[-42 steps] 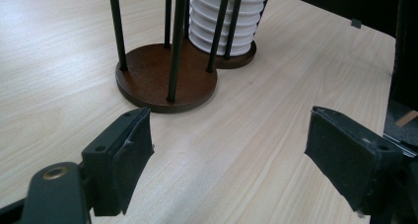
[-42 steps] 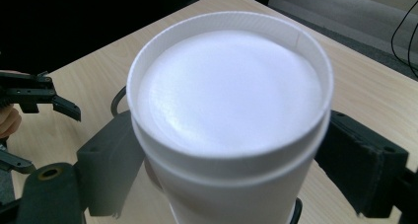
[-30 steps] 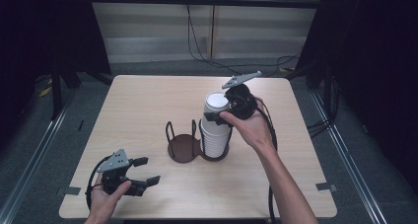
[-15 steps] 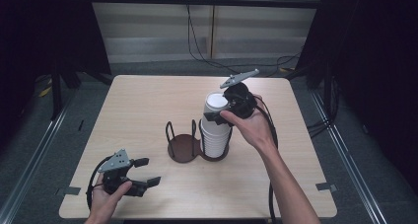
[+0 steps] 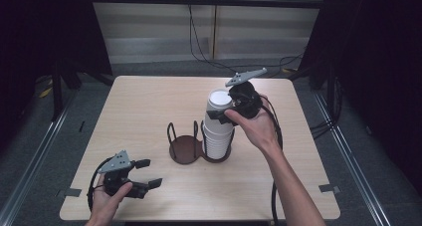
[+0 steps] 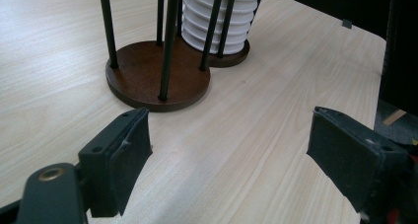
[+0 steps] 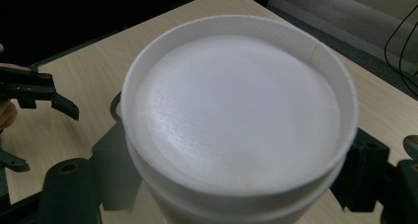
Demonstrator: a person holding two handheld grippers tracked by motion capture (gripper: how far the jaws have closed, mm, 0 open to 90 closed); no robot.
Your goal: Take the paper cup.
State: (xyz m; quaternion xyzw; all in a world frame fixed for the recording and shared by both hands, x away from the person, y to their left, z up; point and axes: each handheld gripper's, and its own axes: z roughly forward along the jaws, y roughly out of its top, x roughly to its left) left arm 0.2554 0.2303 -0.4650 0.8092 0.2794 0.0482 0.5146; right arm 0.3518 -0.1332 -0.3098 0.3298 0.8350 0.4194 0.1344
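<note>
Cups: white stack (image 5: 217, 131) sits upside down in right bay of dark wooden holder (image 5: 188, 149), mid-table. Your right gripper (image 5: 219, 110) has jaws clamped on topmost cup (image 7: 236, 120), one pad each side just under its upturned base. Your left gripper (image 5: 148, 172) rests low near table's (image 5: 149, 101) front-left corner, well apart from holder; jaws have just been opening, now parted, nothing between them.
</note>
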